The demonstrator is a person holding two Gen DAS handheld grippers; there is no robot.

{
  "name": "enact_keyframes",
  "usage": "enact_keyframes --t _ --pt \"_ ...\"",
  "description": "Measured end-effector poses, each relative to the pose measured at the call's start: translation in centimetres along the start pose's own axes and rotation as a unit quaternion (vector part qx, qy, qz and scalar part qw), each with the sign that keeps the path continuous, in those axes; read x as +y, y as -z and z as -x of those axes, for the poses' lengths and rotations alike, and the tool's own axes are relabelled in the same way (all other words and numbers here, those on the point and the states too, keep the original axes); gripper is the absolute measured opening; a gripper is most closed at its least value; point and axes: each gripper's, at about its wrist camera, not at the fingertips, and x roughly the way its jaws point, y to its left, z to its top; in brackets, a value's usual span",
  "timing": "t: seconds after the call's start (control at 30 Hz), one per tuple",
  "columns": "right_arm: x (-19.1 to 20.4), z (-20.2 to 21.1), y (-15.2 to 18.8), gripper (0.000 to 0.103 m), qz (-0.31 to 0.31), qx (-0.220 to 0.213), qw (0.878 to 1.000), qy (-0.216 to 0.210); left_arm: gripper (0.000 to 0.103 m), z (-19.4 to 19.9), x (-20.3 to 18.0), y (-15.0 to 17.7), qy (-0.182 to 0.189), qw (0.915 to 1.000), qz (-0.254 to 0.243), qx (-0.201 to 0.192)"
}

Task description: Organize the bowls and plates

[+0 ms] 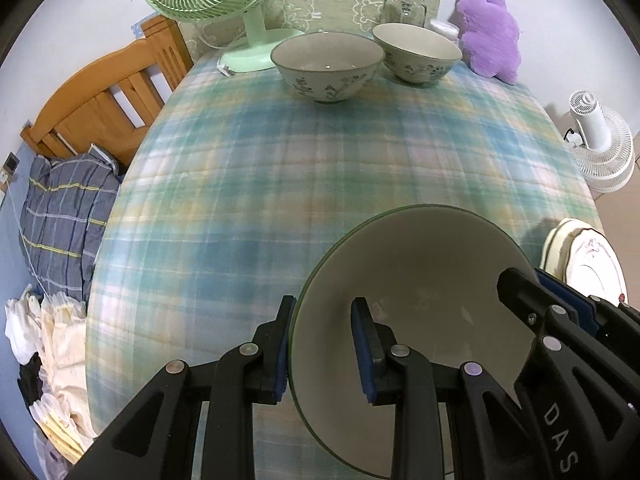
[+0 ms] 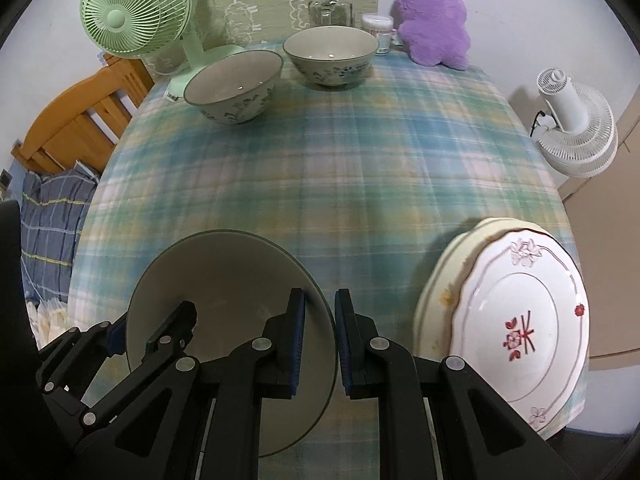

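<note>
Both grippers, left gripper [image 1: 322, 350] and right gripper [image 2: 320, 342], clamped on held bowl [image 1: 420, 320] opposite rims | glazed ceramic: stiff, slippery, breakable | two bowls [image 1: 326, 66] far

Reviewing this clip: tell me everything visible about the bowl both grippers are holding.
The held bowl is a wide, glazed ceramic-looking bowl, plain grey-beige inside with a thin dark green rim, empty. It sits near the front of the plaid tablecloth, tilted toward the cameras. The left gripper pinches its left rim, one pad inside, one outside; the right gripper clamps the opposite rim. Whether its base touches the cloth is hidden. The stacked plates lie beside it, apart.
</note>
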Motion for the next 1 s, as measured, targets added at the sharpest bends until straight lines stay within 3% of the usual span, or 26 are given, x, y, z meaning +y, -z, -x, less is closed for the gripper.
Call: enact_keyframes --t 0.4,1.0 --pt "-1.9 -0.6 1.3 0.018 0.009 0.016 1.000 0.001 0.026 -1.1 -1.6 1.5 0.001 0.9996 0.007 0.028" --pt "-2.6 -1.4 1.8 0.018 0.021 0.034 0.999 -0.007 0.026 -0.8 -2.5 2.2 -0.019 0.9997 -0.008 0.012"
